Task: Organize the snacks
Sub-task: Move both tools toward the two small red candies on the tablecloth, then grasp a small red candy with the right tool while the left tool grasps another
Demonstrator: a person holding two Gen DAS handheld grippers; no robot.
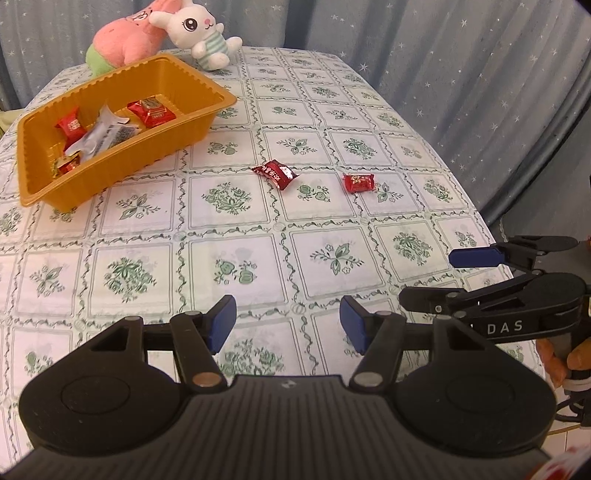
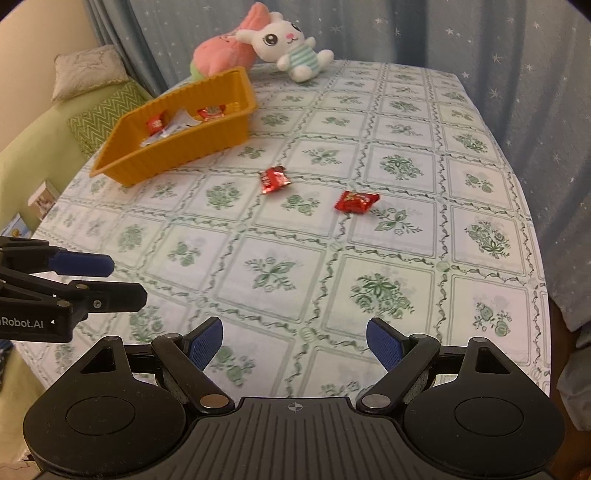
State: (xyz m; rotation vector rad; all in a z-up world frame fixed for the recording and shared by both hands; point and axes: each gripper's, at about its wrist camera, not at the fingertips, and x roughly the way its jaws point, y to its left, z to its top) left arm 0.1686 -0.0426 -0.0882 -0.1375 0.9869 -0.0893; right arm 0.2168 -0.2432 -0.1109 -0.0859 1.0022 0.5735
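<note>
Two red wrapped candies lie loose on the patterned tablecloth, one nearer the tray (image 1: pixel 275 173) (image 2: pixel 274 180) and one further right (image 1: pixel 357 183) (image 2: pixel 356 201). An orange plastic tray (image 1: pixel 122 162) (image 2: pixel 173 155) at the back left holds several red candies and a silver packet (image 1: pixel 99 136). My left gripper (image 1: pixel 288 319) hovers open over the near part of the table with nothing between its blue pads. My right gripper (image 2: pixel 294 341) is open and empty too; in the left wrist view it shows at the right edge (image 1: pixel 436 277). Both grippers are well short of the candies.
A white rabbit plush (image 1: pixel 199 33) (image 2: pixel 288 44) and a pink plush (image 1: pixel 125 40) (image 2: pixel 221 51) lie at the far edge behind the tray. Blue starred curtains hang around the table. A green sofa with cushions (image 2: pixel 99 107) stands to the left.
</note>
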